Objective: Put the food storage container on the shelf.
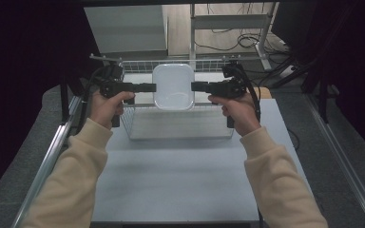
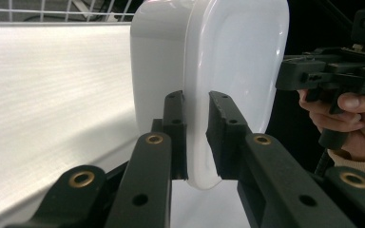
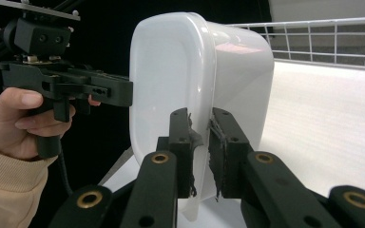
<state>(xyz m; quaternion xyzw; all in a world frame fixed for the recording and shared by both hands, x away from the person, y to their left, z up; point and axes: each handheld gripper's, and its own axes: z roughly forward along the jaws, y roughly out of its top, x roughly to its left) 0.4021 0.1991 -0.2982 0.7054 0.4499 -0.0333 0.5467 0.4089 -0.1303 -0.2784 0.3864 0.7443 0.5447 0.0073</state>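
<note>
High view: the person holds a white plastic tub (image 1: 173, 87) up over a wire basket (image 1: 178, 124) at the far end of the worktop (image 1: 171, 175), one gripper on each side. The left gripper (image 1: 153, 87) pinches the tub's left rim and the right gripper (image 1: 194, 86) its right rim. In the left gripper view the jaws are closed down on the thin lip of the tub (image 2: 228, 61), pads pressing it from both sides; in the right gripper view the jaws are likewise clamped tight on the opposite lip (image 3: 190, 71), their padding frayed. The tub hangs clear above the basket, its open side turned up toward the high camera. To carry on well, I'd say both hands should travel together at the same height, so the thin rim isn't twisted or pulled out of either pinch, and the tub's base should stay clear of the basket's wire edge
</note>
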